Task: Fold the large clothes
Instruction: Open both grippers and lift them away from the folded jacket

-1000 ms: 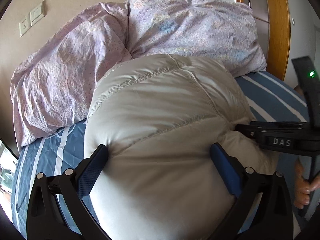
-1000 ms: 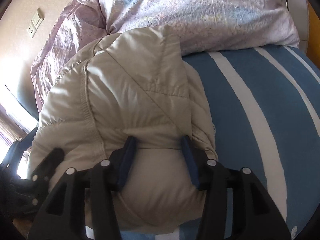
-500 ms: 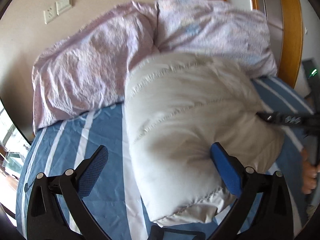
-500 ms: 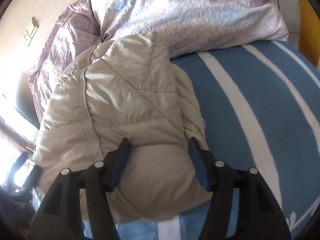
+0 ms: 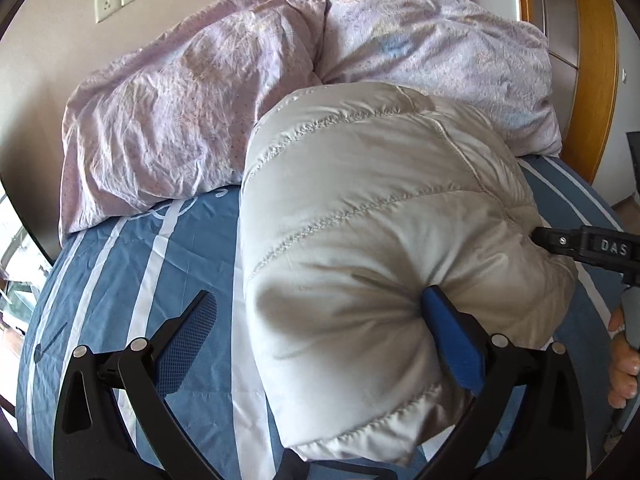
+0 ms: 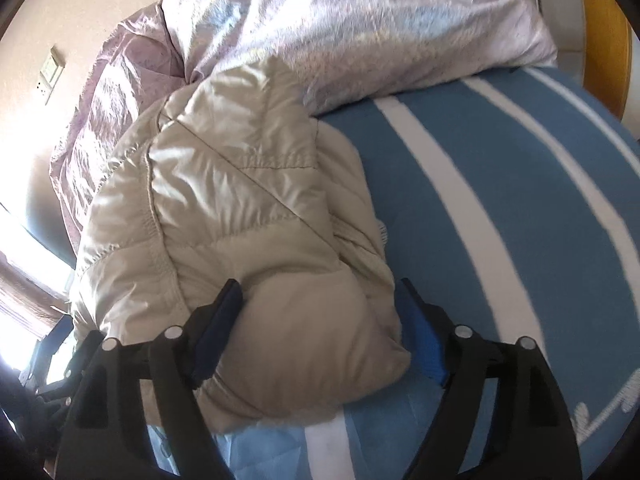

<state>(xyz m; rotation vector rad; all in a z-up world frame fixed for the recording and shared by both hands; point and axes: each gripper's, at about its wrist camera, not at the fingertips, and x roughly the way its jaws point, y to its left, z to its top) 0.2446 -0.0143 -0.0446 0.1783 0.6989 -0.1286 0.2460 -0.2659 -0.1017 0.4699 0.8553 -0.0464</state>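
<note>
A puffy beige down jacket (image 5: 360, 248) lies bundled on the blue striped bed; it also shows in the right wrist view (image 6: 240, 240). My left gripper (image 5: 320, 340) is open, its right finger pressed into the jacket's near end, its left finger over the sheet. My right gripper (image 6: 324, 328) is open, its jaws wide on either side of the jacket's near bulge. The right gripper's body (image 5: 592, 246) shows at the jacket's right side in the left wrist view.
A crumpled lilac duvet (image 5: 200, 120) lies piled behind the jacket against the wall; it also shows in the right wrist view (image 6: 360, 32). The blue-and-white striped sheet (image 6: 500, 200) spreads to the right. A wooden door frame (image 5: 592, 60) stands at far right.
My right gripper has opened wider and let go of the jacket. My left gripper has shifted left, so the jacket now sits against its right finger only.
</note>
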